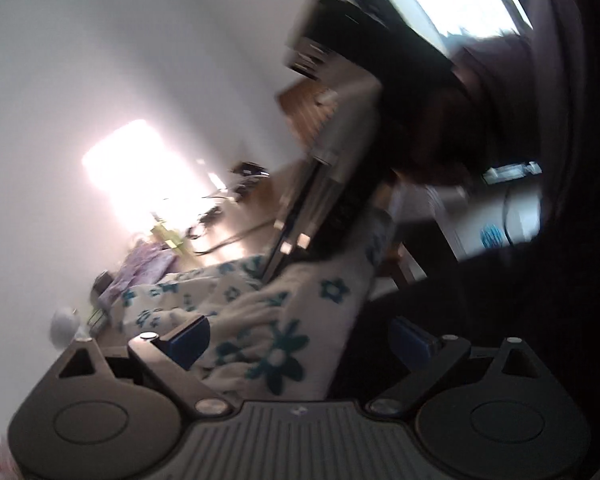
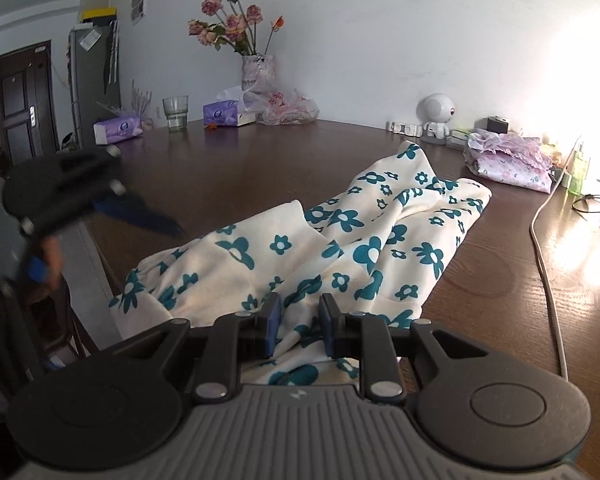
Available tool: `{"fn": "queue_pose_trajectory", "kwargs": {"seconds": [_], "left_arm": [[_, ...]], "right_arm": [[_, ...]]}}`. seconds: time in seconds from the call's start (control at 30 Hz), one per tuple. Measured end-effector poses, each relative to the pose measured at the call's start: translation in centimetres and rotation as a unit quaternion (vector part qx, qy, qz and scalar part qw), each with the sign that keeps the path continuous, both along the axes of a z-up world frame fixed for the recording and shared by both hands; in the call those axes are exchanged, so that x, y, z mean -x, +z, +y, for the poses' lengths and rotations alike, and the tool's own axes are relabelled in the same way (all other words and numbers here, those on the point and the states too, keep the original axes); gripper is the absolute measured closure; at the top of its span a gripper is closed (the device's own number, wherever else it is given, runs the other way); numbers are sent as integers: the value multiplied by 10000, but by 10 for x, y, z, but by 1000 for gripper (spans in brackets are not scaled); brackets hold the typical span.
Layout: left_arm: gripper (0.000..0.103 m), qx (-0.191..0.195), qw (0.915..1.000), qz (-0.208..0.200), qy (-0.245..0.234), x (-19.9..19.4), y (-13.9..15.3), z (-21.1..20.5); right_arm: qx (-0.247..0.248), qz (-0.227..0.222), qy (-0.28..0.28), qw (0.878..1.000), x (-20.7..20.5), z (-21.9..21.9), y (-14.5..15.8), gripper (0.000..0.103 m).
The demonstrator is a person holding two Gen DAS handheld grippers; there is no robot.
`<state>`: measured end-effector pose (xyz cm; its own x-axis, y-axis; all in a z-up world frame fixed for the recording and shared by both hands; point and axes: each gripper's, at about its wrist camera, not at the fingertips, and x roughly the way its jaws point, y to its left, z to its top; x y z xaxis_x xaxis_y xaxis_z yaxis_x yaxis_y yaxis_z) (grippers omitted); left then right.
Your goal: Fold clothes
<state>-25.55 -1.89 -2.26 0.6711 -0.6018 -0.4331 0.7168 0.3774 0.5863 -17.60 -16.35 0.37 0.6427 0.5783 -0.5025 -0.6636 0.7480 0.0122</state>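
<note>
A cream garment with teal flowers (image 2: 340, 240) lies crumpled on the dark wooden table (image 2: 240, 168), one end hanging over the near edge. My right gripper (image 2: 299, 330) is narrowly closed on a fold of this cloth at the near edge. My left gripper (image 2: 112, 204) shows blurred at the left of the right wrist view, above the table's left edge, apart from the cloth. In the tilted, blurred left wrist view its jaws are wide open (image 1: 300, 338) with the garment (image 1: 268, 320) in front of them, not gripped.
A folded pink floral garment (image 2: 508, 158) lies at the far right. A vase of flowers (image 2: 256, 72), a glass (image 2: 176, 114), tissue packs (image 2: 118, 128), a plastic bag (image 2: 288, 110) and a white robot toy (image 2: 438, 118) line the back. A cable (image 2: 540, 248) runs down the right side.
</note>
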Motion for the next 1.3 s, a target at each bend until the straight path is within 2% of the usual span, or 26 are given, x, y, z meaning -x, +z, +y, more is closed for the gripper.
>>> {"fn": "queue_pose_trajectory", "kwargs": {"seconds": [0.23,0.4,0.43,0.47,0.57,0.6,0.67,0.73,0.9,1.0,1.07,1.1,1.13,1.17,1.3], "left_arm": [[7,-810,9943,-639,-264,0,-29,-13],[10,-572,9979,-44,-294,-6,-19,-10],[12,-521,9982,72,-273,-8,-17,-10],[15,-470,9984,190,-266,-10,-14,-9],[16,-315,9975,550,-309,-18,-5,-3],[16,-257,9969,674,-326,-21,-3,-1],[16,-124,9948,935,-375,-28,2,2],[16,4,9917,1202,-453,-33,7,6],[18,273,9827,1736,-577,-46,14,19],[23,415,9785,1944,-541,-52,19,23],[30,433,9777,1995,-498,-52,22,25],[31,418,9775,2012,-479,-52,23,26],[31,403,9773,2030,-461,-52,25,27],[31,373,9771,2041,-471,-52,26,28],[37,169,9777,1985,-667,-41,30,26]], "right_arm": [[-142,-143,206,9996,7,-8,-4,81],[-132,-152,384,9991,3,-19,2,80],[-149,-216,390,9989,3,-24,5,69],[-157,-409,377,9983,6,-29,8,50],[-288,-1262,864,9878,34,-43,18,23],[-360,-1437,1068,9832,43,-48,21,19],[-417,-1515,1427,9772,52,-54,22,12],[-180,-1513,1813,9716,57,-54,15,10],[896,-1811,2278,9525,64,-39,-20,11],[1171,-2031,2337,9436,63,-32,-30,14],[1205,-1916,2386,9444,59,-30,-29,35],[1150,-1809,2416,9464,58,-32,-26,39],[1061,-1688,2448,9489,56,-36,-23,56],[971,-1567,2479,9511,55,-39,-20,61],[612,-1079,2597,9577,49,-54,-7,64]]}}
